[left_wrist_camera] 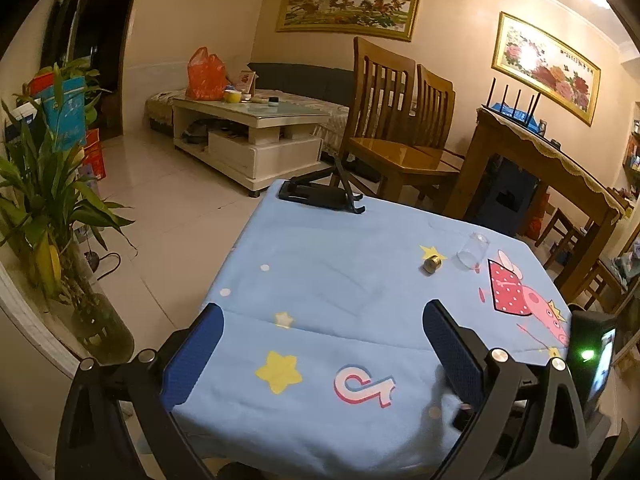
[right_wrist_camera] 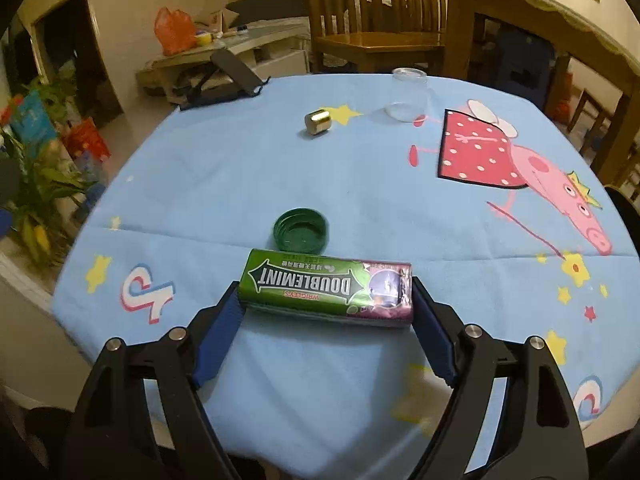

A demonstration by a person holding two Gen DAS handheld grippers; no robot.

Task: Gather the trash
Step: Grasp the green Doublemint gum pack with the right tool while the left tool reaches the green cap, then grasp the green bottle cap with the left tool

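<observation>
Now right gripper [right_wrist_camera: 325,300] clamped on gum pack [right_wrist_camera: 326,287] near table's [right_wrist_camera: 240,184] front edge, green cap [right_wrist_camera: 301,234] just behind, left gripper [left_wrist_camera: 323,332] apart, holding nothing

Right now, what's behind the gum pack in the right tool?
Directly behind the Doublemint gum pack lies a green bottle cap, open side up, its near edge hidden by the pack. Farther back: gold cap, clear glass.

Left gripper [left_wrist_camera: 322,344] fingers spread wide, right gripper [right_wrist_camera: 326,296] fingers clamping inward
</observation>
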